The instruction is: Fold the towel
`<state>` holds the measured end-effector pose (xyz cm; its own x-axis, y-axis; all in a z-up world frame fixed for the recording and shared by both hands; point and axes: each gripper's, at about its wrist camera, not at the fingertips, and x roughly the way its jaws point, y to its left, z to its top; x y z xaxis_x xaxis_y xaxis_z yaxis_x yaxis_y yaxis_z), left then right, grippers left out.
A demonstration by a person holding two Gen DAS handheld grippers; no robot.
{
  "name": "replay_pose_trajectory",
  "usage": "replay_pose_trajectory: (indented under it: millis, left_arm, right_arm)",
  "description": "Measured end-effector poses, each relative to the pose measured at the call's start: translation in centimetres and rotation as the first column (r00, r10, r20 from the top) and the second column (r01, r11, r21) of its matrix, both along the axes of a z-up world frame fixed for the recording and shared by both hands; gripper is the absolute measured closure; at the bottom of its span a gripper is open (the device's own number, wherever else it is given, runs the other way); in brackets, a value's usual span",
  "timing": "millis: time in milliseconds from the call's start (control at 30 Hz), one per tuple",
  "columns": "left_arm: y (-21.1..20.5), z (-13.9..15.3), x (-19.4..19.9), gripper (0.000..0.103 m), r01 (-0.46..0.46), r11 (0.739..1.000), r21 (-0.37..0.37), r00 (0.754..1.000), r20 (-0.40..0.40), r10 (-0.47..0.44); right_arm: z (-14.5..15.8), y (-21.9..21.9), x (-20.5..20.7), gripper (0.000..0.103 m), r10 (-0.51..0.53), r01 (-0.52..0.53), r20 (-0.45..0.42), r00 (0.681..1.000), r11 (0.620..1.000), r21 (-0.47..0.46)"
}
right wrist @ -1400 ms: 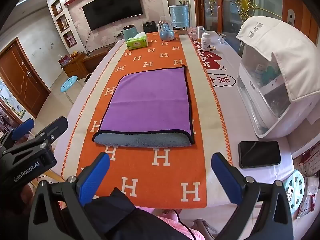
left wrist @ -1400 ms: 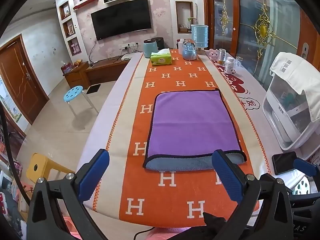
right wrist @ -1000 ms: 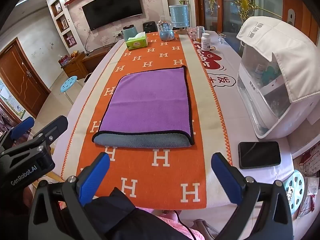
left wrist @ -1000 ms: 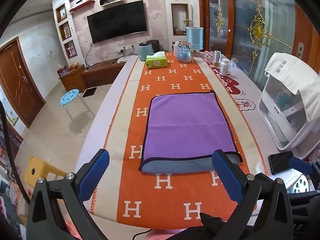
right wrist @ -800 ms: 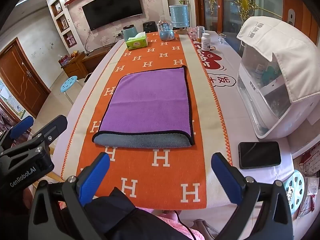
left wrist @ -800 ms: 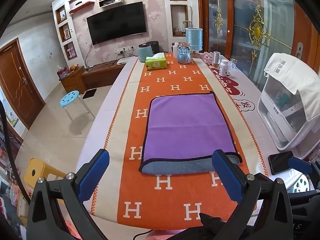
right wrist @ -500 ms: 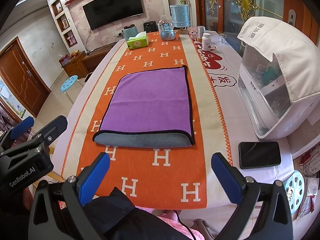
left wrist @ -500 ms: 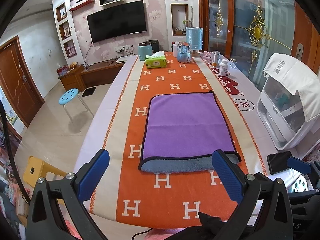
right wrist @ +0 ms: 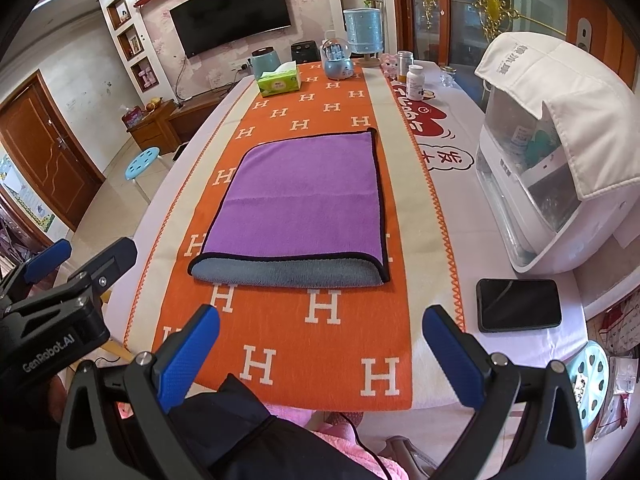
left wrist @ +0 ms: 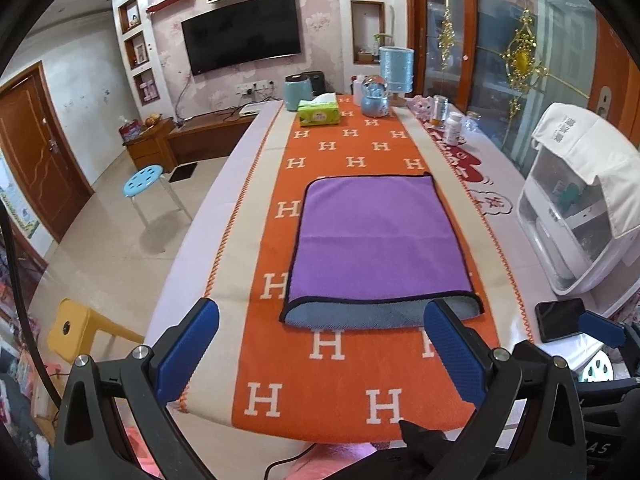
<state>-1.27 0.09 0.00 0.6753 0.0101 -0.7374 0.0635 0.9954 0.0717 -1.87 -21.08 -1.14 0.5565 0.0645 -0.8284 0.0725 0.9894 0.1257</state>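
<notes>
I hold both claws back over the near edge of the surface (left wrist: 472,184), and neither touches anything. My left claw (left wrist: 320,350) is spread wide with nothing between its blue pads, and my right claw (right wrist: 320,354) is spread just as wide and equally empty.

The towel (left wrist: 376,240) lies flat on the orange runner (left wrist: 320,380), purple side up, already doubled over once: a rounded grey fold faces me along its near edge, and the black-trimmed edges run away from me on both sides. From the left claw it sits dead ahead at twelve o'clock, well apart from the pads. From the right claw the same towel (right wrist: 304,204) lies at about eleven o'clock, a little left of centre. Its long axis runs from six to twelve, away from me, so I judge the next fold would bring the far edge toward me or carry the near fold away.

The near left corner sits toward my left claw and the near right corner toward my right, so each claw has its own corner, with neither clearly nearer to the towel as a whole. A black phone (right wrist: 518,304) lies at about two o'clock from the right claw, beside a white covered appliance (right wrist: 552,152), both clear of the towel.
</notes>
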Motion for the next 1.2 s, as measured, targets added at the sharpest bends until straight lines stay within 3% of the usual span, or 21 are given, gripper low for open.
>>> replay_pose_trajectory:
  millis: [167,533,933,1200]
  left_arm:
    - [0.1,-0.4,-0.5,0.001,-0.035,0.999,0.019,0.999,-0.017,0.035]
    - [-0.2,-1.2,0.0,0.001,-0.023,0.999,0.041,0.997,-0.069,0.025]
    - [0.9,-3.1,4.6,0.001,0.033,0.999,-0.02,0.989,-0.142,-0.036]
    - [1.3,-4.8,8.5,0.001,0.118,0.992,-0.053,0.97,-0.208,-0.126]
  right_arm:
    - [-0.1,-0.2,-1.1,0.001,0.012,-0.012,-0.003,1.0,1.0,0.006]
    - [-1.0,-0.8,-0.5,0.003,0.01,-0.009,-0.039,0.999,0.999,0.031]
    - [-3.0,-1.5,2.8,0.009,0.0,0.001,-0.08,0.997,1.0,0.011]
    - [-4.1,-1.9,5.5,0.013,-0.006,0.006,-0.088,0.996,1.0,0.008]
